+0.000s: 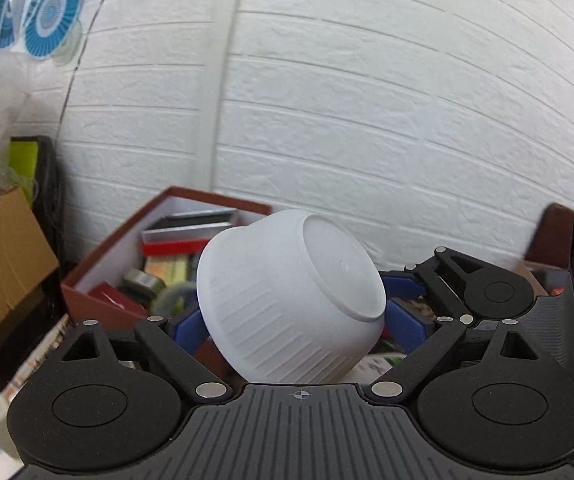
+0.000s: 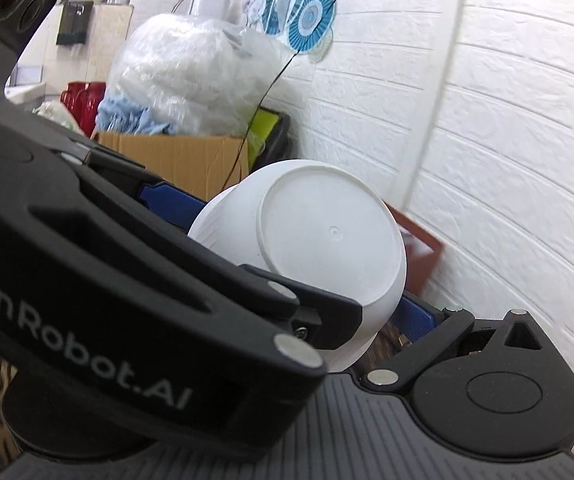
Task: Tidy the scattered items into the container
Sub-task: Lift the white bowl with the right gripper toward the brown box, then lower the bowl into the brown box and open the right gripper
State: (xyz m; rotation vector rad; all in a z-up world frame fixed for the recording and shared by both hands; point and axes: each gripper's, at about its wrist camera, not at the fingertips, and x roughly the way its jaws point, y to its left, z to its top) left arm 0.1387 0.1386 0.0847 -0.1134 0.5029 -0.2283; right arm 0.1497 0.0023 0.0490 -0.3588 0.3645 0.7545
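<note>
Item 1, left gripper (image 1: 293, 322): your blue fingers (image 1: 186, 330) are pinching the white ribbed bowl (image 1: 287, 304) from both sides; it sits between the pads, tipped over with its flat base turned up and away from the camera.

Item 2, right gripper (image 2: 371, 300): it is crowded in close beside your left one, whose black linkage crosses the left of its wrist view. One blue finger (image 2: 417, 314) shows at the bowl's (image 2: 327, 240) lower right edge, apparently touching it; the opposite finger is hidden, so you cannot tell whether this gripper is clamped on the bowl or merely alongside.

Item 3, beyond the left fingertips: the red-brown box (image 1: 99, 276) with white inner walls stands open, holding flat packets, a red case and small tins. The bowl is raised in front of it, not inside.

Item 4, left of the fingers: a cardboard carton (image 1: 3, 264), with a plastic-wrapped white bundle (image 2: 191, 76) above it.

Item 5, behind everything: a white brick-pattern wall (image 1: 407, 100) bearing blue fan decorations (image 1: 51, 12).
</note>
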